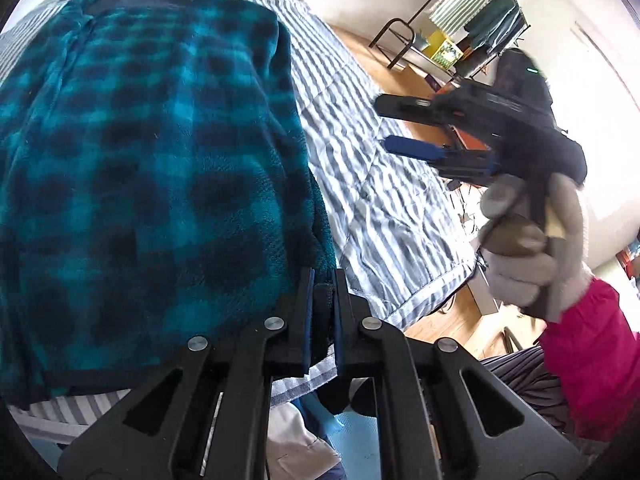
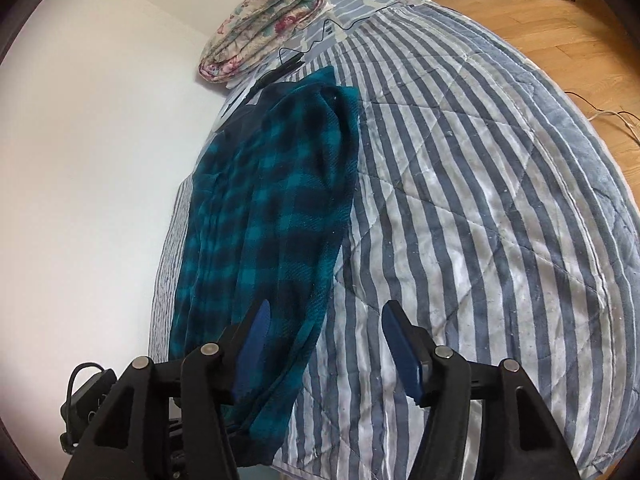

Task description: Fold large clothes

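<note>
Left tool is clamped on the hem corner of the thick, floppy teal-and-black plaid fleece garment (soft, slumps easily), while the right tool is held wide and empty.

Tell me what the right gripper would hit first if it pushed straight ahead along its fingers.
Probably the blue-and-white striped quilt: the open right gripper points down at it, just beside the edge of the teal plaid fleece garment. Depth is unclear, so the fleece edge might brush its left finger.

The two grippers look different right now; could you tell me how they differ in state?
The left gripper is shut on the teal plaid garment near its hem; the right gripper stands open, holding nothing. The left is at the garment's edge; the right hangs over the striped quilt. Both have black frames and blue pads.
</note>
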`<state>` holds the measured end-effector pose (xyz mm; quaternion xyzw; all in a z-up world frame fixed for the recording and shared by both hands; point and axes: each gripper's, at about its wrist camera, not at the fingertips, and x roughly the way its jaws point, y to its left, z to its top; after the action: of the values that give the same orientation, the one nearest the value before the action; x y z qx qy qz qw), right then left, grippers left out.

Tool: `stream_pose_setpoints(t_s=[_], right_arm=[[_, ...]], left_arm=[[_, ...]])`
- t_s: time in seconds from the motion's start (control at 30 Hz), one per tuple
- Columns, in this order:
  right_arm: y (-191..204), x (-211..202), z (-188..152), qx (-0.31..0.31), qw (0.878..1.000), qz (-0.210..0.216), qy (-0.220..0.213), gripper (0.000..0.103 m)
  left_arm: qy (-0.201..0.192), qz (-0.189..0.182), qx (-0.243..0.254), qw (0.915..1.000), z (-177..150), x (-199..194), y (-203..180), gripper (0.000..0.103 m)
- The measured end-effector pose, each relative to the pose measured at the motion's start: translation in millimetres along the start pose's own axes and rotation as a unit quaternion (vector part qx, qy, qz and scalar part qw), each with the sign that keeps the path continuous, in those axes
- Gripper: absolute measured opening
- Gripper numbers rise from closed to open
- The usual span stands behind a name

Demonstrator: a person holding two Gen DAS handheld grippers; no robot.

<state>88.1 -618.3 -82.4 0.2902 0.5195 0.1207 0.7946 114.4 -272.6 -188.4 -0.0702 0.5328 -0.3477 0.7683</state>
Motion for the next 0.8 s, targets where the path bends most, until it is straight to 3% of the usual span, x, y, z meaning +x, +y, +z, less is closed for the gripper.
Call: stream_pose_setpoints(t_s=[0.17,0.43,0.63,0.7,0.77,0.8], right_arm=[[-7.4,35.4,25.4,0.033,0.999,0.011,0.015,0.065],[-32.2,91.0,62.6,0.104,0.994,0.026,0.005,0.063],[-29.0,122.5,78.1,0.117,0.992,0.042,0.002,0.059],[-24.8,130.4,84.6,0.118,0.992,0.049,0.003,0.048],[-16.8,137.3,90.4,0.112,0.992,0.052,0.015,0.018],[-9.3,138.7,94.5,0.101,0.994,0.038,0.016,0.013]], left_arm=[[-0.009,-0.013,-0.007,0.9998,2.5,-13.0,2.3,0.006],[-0.026,-0.037,-0.019,0.9988,6.2,-30.4,7.0,0.005],[-0.033,-0.051,-0.028,0.9978,6.3,-44.8,15.8,0.005],[-0.035,-0.052,-0.030,0.9976,7.9,-45.0,17.9,0.005],[-0.036,-0.057,-0.037,0.9971,5.5,-46.6,23.1,0.005],[-0.035,-0.059,-0.040,0.9968,5.0,-46.4,25.3,0.005]])
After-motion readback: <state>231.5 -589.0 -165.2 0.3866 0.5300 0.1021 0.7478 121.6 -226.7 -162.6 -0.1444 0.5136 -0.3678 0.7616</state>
